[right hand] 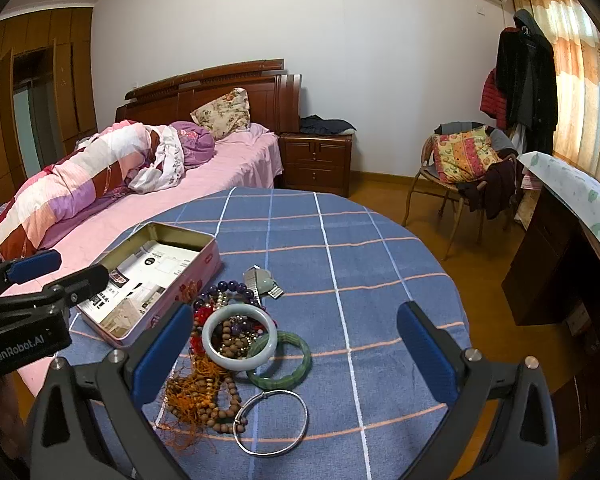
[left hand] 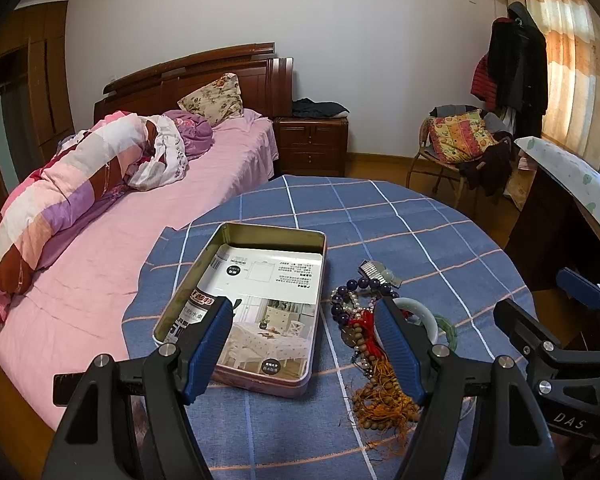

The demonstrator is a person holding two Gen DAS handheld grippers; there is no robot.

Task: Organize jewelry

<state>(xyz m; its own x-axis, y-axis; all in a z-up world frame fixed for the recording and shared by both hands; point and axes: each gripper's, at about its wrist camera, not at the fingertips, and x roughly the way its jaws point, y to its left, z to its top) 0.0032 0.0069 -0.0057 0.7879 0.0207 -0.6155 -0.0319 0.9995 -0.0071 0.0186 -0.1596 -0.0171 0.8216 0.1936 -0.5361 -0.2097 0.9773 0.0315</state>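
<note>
Round desk (right hand: 380, 240) under a blue checked cloth, seen from both wrist views. An open tin box (left hand: 260, 240), lined with a printed sheet and holding no jewelry, sits at the left; the jewelry pile (right hand: 228, 344) lies on the cloth just beside its right wall — nothing sorted yet, so I judge the task at its opening step.

My left gripper (left hand: 304, 344) hovers over the box's near right corner, fingers spread and empty. My right gripper (right hand: 296, 352) hangs over the pile, fingers likewise spread wide, gripping nothing.

Pile, by size: tangled wooden bead strand (right hand: 204, 396), thin silver bangle (right hand: 270, 420), green bangle (right hand: 296, 372), white jade bangle (right hand: 220, 354) lying on the beads. The silver bangle lies freest — my likely first pick, calling for a low, narrow pinch on its rim.
</note>
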